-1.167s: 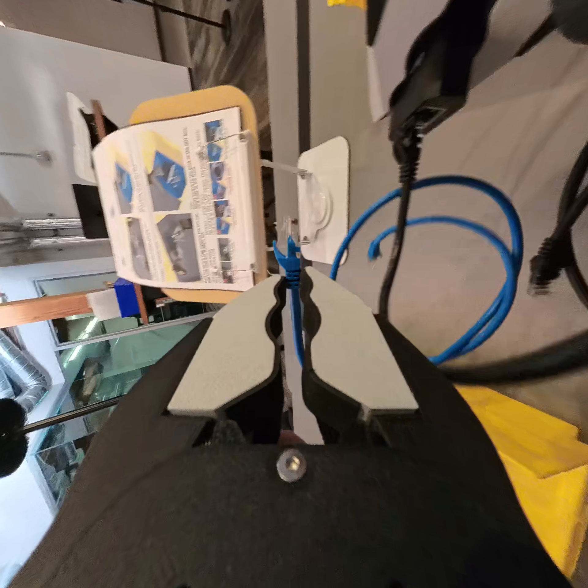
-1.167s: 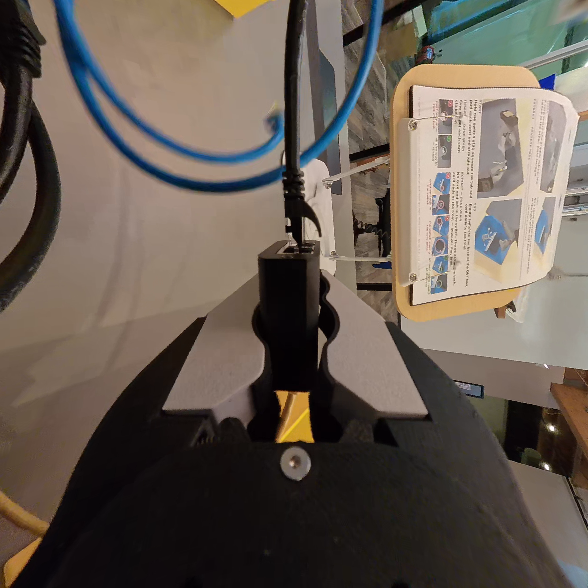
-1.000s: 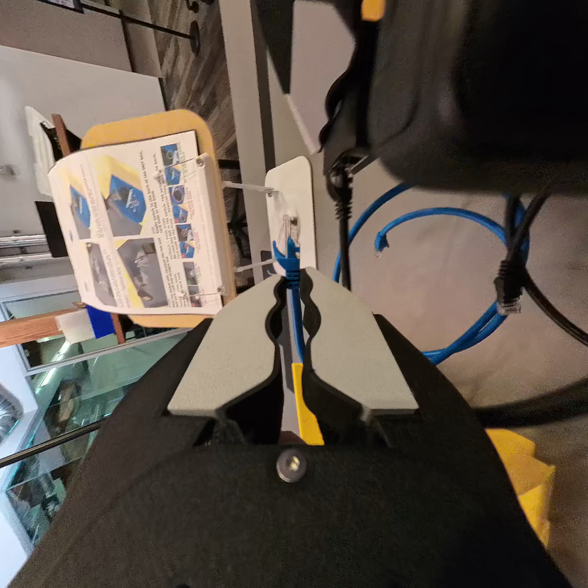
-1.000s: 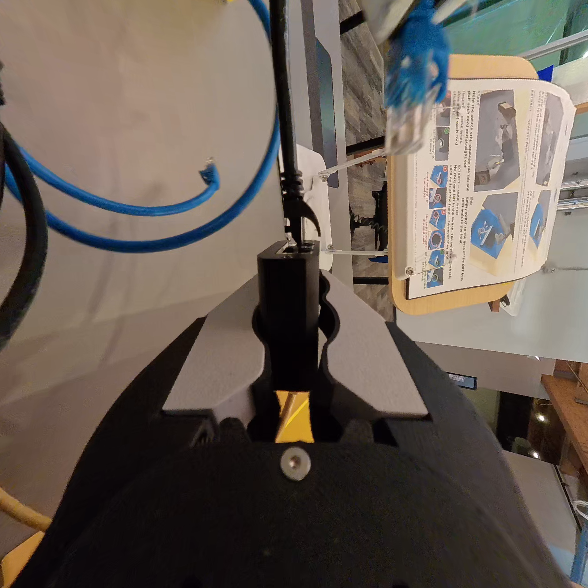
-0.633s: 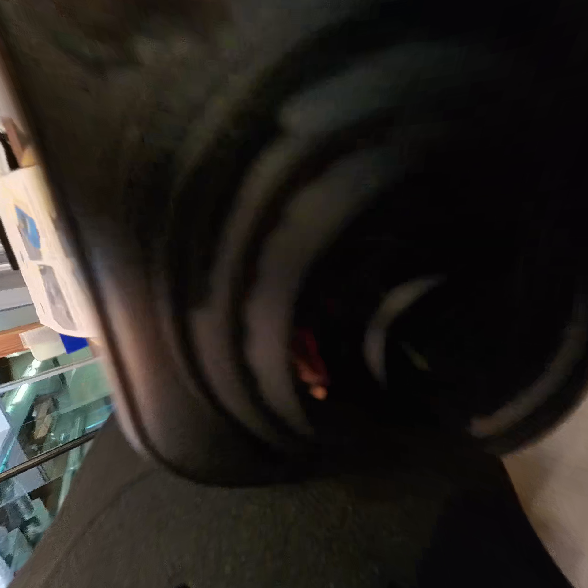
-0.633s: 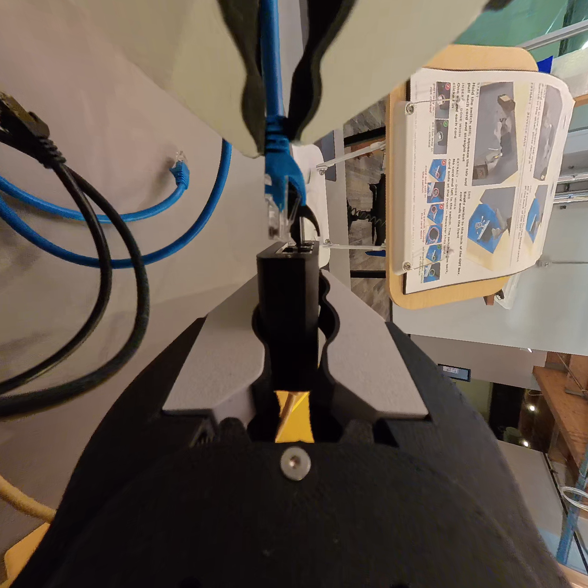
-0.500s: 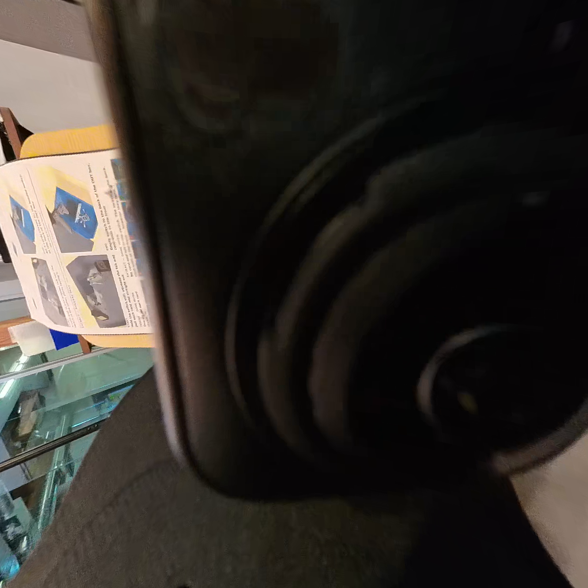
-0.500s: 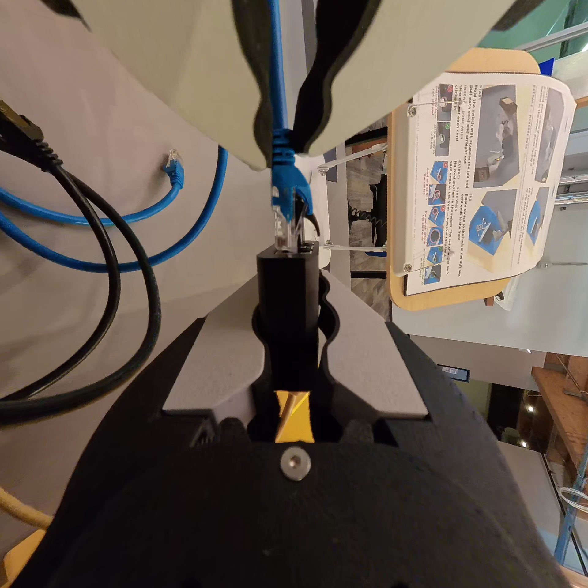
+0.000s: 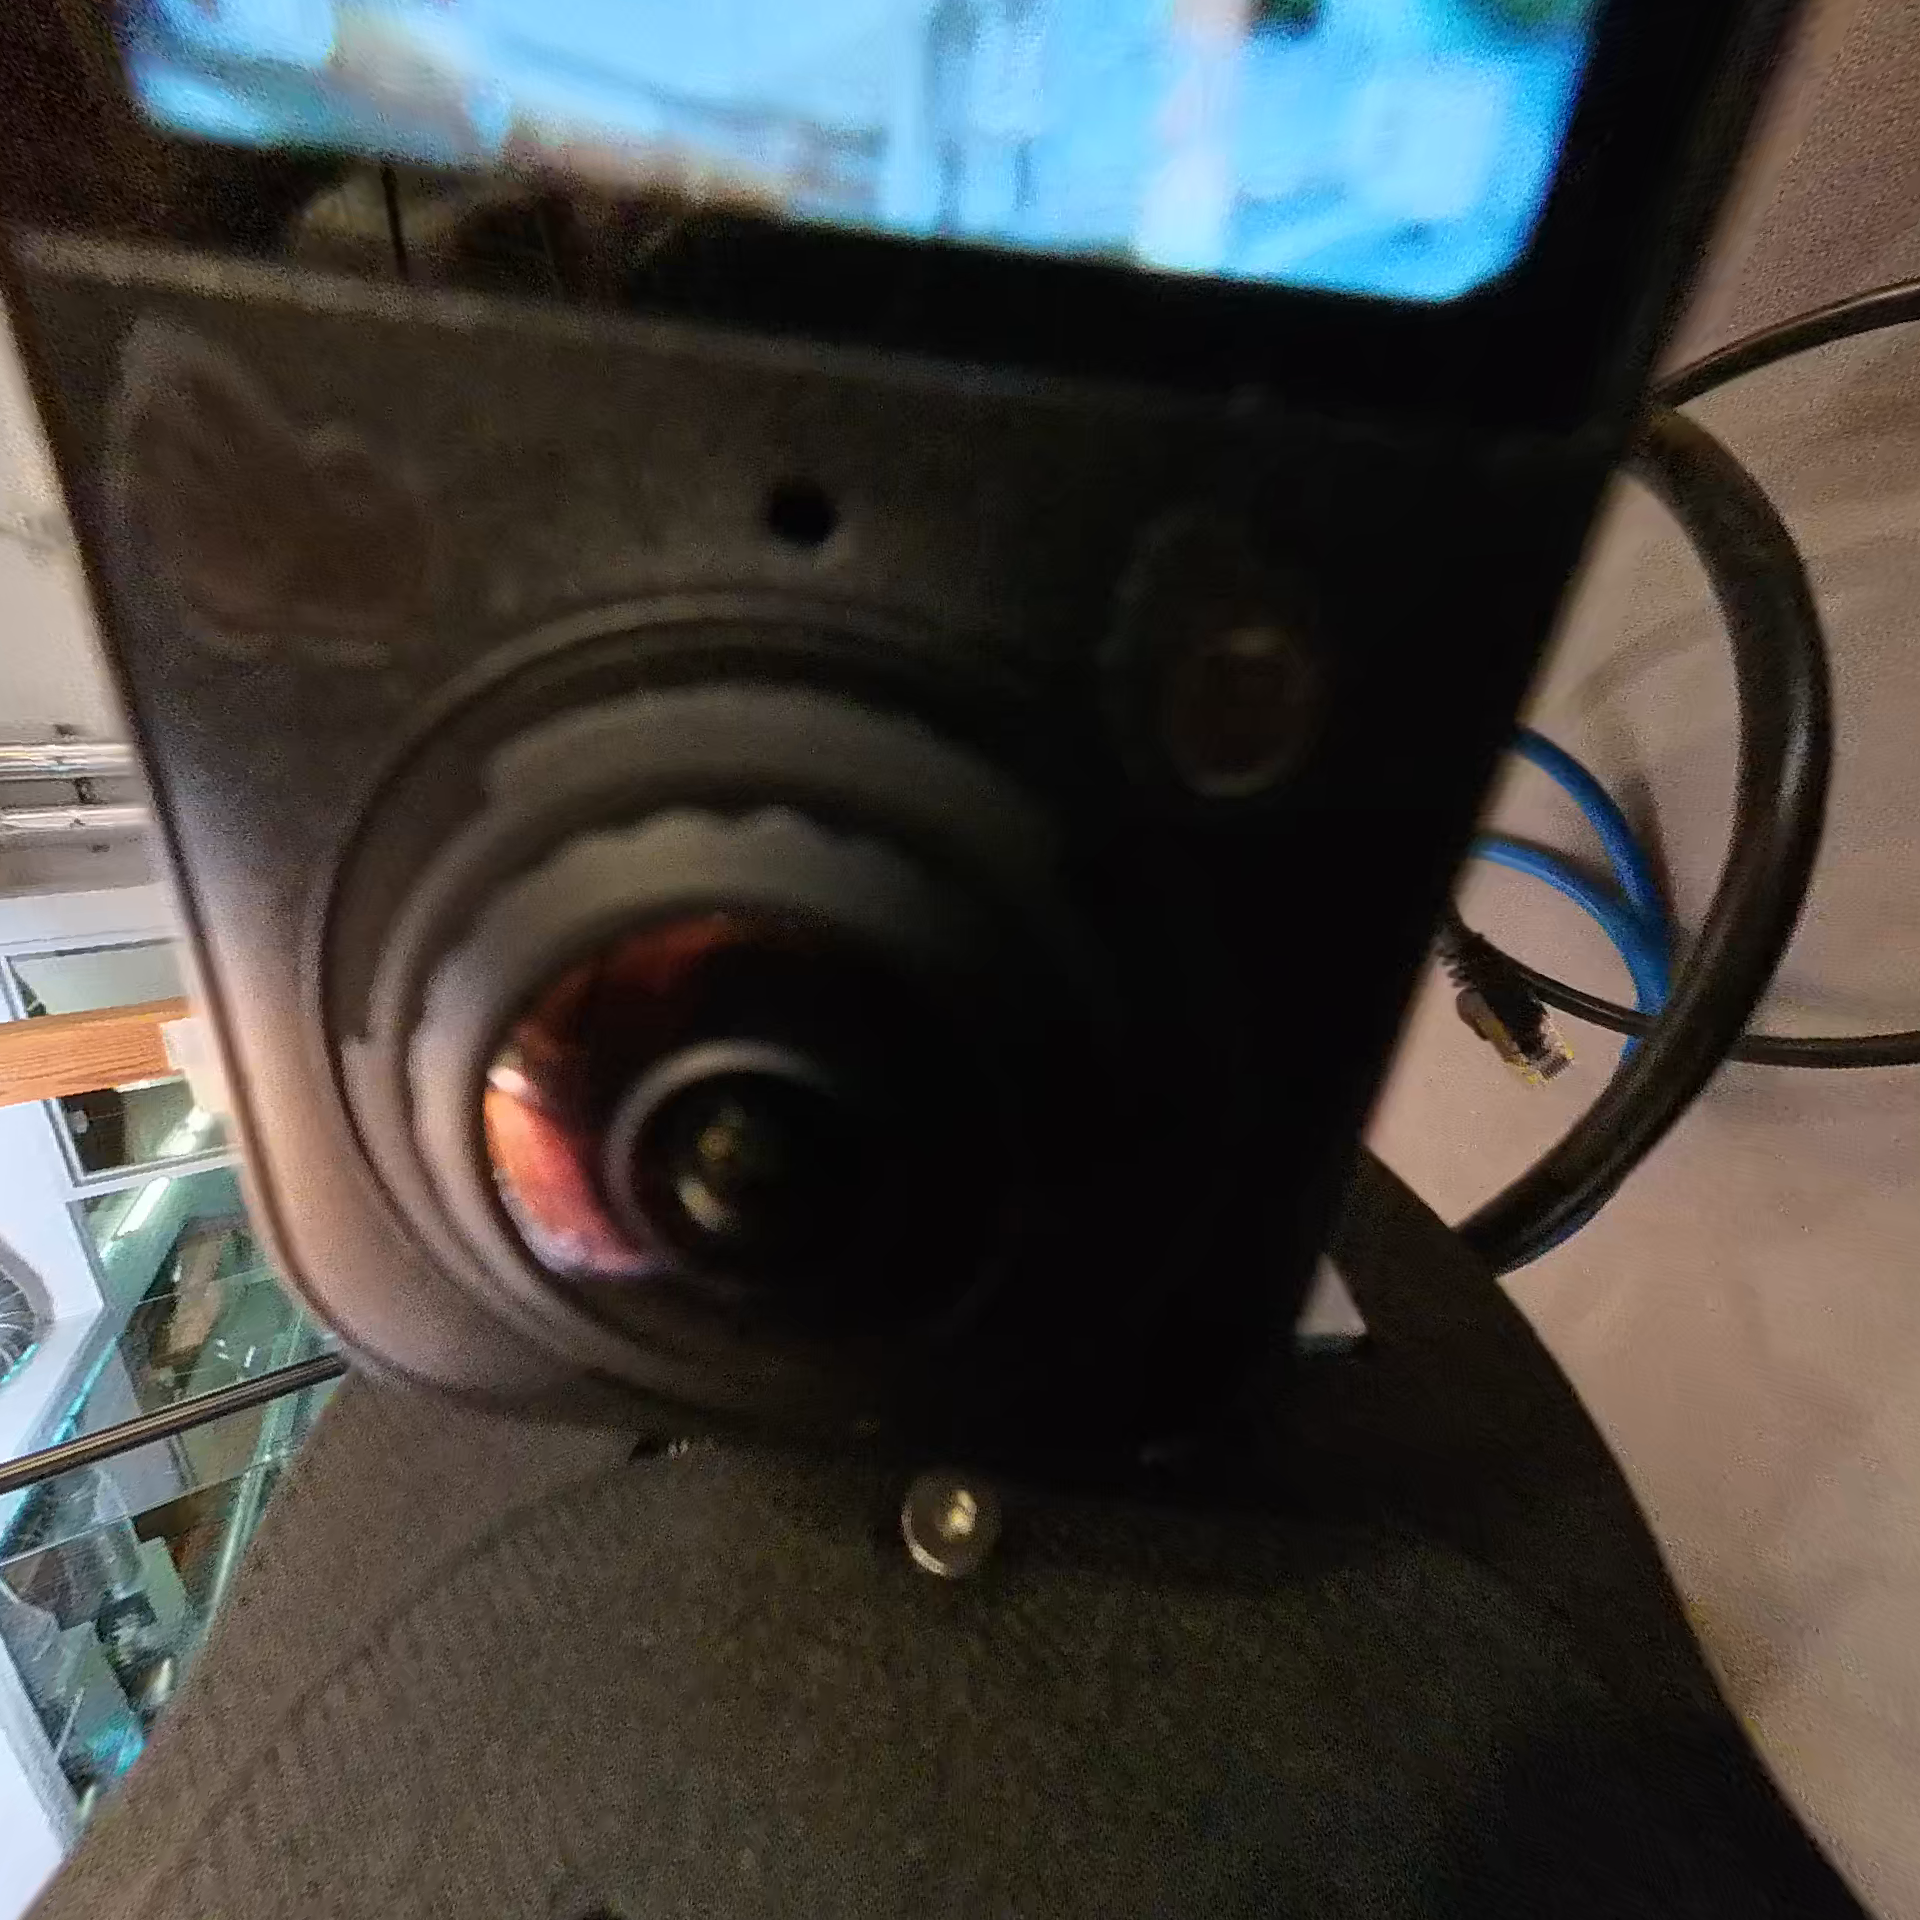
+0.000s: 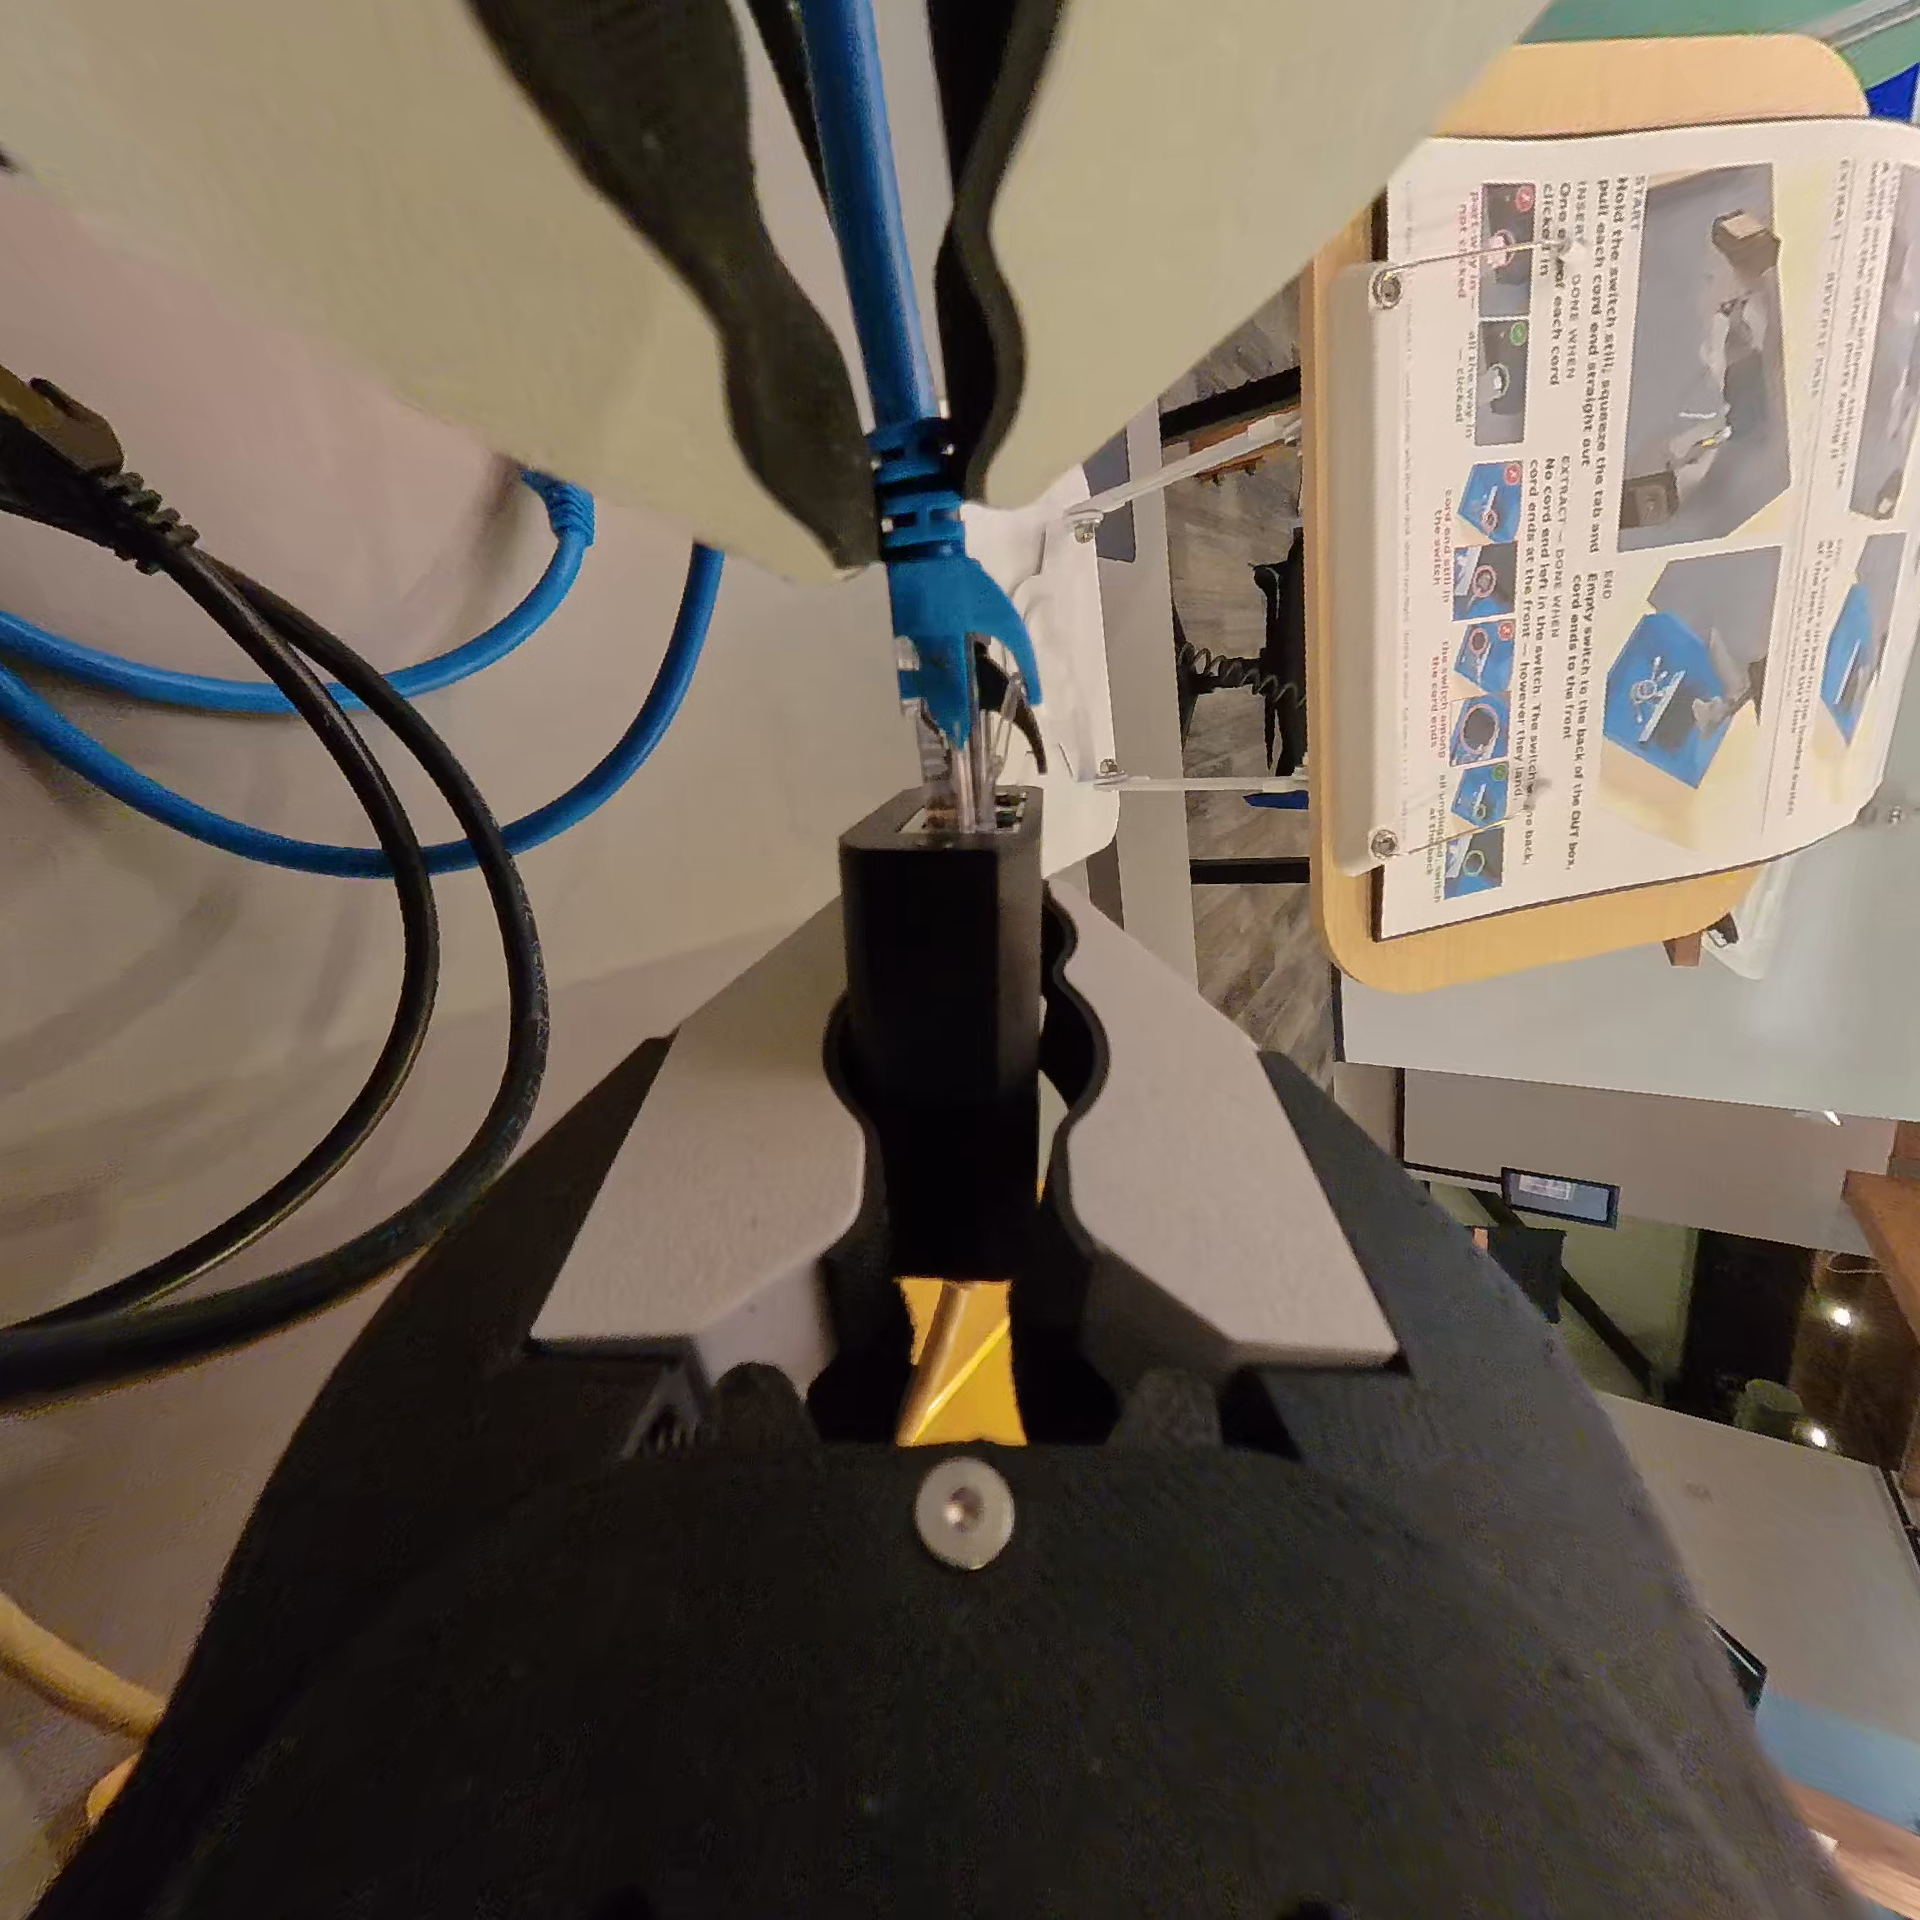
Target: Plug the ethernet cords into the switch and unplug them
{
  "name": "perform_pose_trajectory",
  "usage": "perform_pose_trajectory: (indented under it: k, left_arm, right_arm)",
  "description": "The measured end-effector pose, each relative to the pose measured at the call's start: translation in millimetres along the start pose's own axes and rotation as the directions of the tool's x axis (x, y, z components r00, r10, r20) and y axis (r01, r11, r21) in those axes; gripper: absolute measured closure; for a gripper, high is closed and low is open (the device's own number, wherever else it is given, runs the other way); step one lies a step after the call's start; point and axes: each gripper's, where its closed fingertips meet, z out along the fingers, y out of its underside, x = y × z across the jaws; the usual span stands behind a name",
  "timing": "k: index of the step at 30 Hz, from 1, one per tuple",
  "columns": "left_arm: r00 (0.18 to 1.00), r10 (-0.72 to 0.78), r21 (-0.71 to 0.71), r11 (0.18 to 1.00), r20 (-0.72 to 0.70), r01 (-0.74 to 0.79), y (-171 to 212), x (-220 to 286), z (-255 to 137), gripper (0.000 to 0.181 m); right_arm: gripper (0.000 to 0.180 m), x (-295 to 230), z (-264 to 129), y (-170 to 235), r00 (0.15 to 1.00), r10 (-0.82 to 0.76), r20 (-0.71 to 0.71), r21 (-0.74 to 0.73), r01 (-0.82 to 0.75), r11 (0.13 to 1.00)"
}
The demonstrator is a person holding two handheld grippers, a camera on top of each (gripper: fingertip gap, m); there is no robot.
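Observation:
In the right wrist view my right gripper (image 10: 940,920) is shut on the small black switch (image 10: 940,997), held port-end away from me. My left gripper (image 10: 912,514) comes in from the top, shut on a blue ethernet cord (image 10: 868,260). The cord's clear plug (image 10: 940,717) has its tip in a port on the switch's end. A black plug (image 10: 1023,707) sits in the port beside it, mostly hidden. In the left wrist view the right gripper's black camera (image 9: 727,1039) fills the frame and hides my left fingers and the cord.
Loose blue cords (image 10: 312,686) and black cords (image 10: 416,935) loop on the grey table (image 10: 208,1091) to the left. A free black plug (image 9: 1507,1023) lies there too. An instruction sheet on a wooden board (image 10: 1610,520) stands at the right, beyond the table edge. Some 9 cm of space lies between my two pairs of fingers.
My left gripper has brought the blue plug from off to the side down onto the switch, and its tip has entered a port. The right gripper has held the switch still.

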Motion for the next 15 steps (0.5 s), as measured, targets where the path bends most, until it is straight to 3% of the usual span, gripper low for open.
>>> perform_pose_trajectory:
  k: [1,9,14,15]
  left_arm:
    - [1.0,0.01,0.013,1.0,0.004,-0.01,-1.8,0.6,-0.6,0.038]
    - [1.0,-0.018,0.095,0.995,0.02,0.016,-6.7,0.3,-4.6,0.053]
    - [0.999,-0.016,0.156,0.988,0.029,0.012,-7.3,0.0,-9.9,0.173]
    - [0.999,-0.02,0.17,0.985,0.029,0.015,-7.1,-0.3,-10.5,0.173]
  right_arm:
    - [0.156,-0.8,0.6,1.1,1.0,0.006,0.006,-0.004,-0.006,1.0]
    - [0.156,-2.4,1.4,0.6,1.0,0.028,0.013,0.011,-0.029,1.0]
    - [0.156,-2.3,-0.9,-3.0,0.999,0.047,0.025,0.041,-0.048,0.998]
    - [0.156,-1.9,-1.0,-2.9,0.999,0.043,0.022,0.044,-0.044,0.998]
